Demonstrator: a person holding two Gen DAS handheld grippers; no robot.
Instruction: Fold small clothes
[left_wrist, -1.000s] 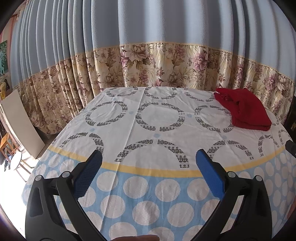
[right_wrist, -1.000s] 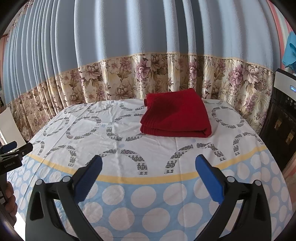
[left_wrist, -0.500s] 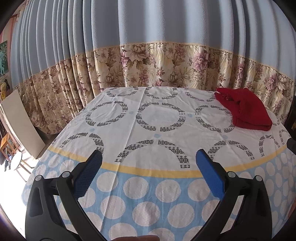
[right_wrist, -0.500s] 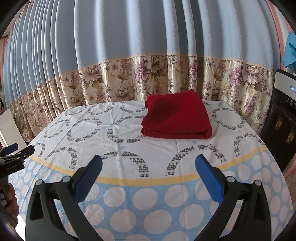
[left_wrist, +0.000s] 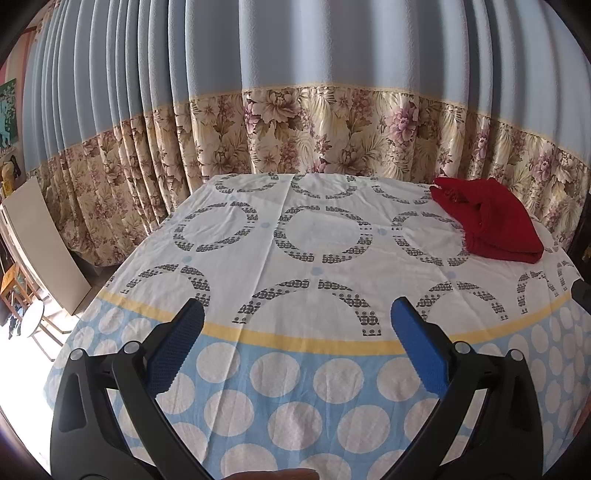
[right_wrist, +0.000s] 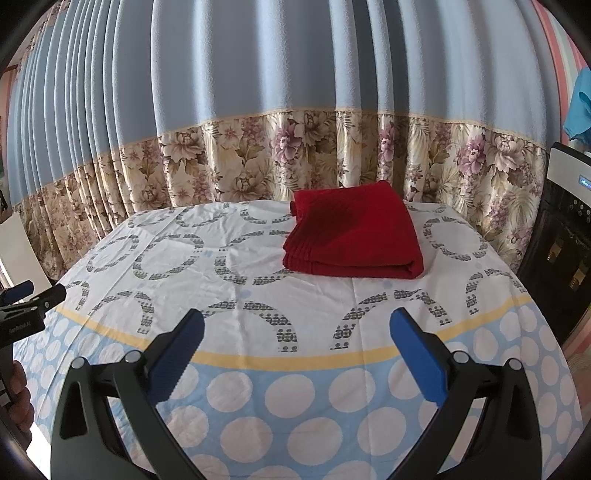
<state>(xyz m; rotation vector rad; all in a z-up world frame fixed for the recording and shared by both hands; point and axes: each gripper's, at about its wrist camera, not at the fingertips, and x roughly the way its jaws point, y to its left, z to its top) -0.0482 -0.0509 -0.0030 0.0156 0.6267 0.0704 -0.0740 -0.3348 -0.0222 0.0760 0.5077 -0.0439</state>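
A pleated blue curtain (right_wrist: 295, 74) with a floral lower band hung at twelve o'clock behind the patterned tablecloth (right_wrist: 295, 387); a dark appliance (right_wrist: 557, 254) stood at three o'clock.

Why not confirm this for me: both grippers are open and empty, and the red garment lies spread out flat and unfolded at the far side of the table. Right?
One thing is wrong: the red garment is not spread out; it lies folded into a compact stack, as the right wrist view shows. The rest holds: the left gripper and right gripper are open and empty, and the garment lies at the far side of the table.
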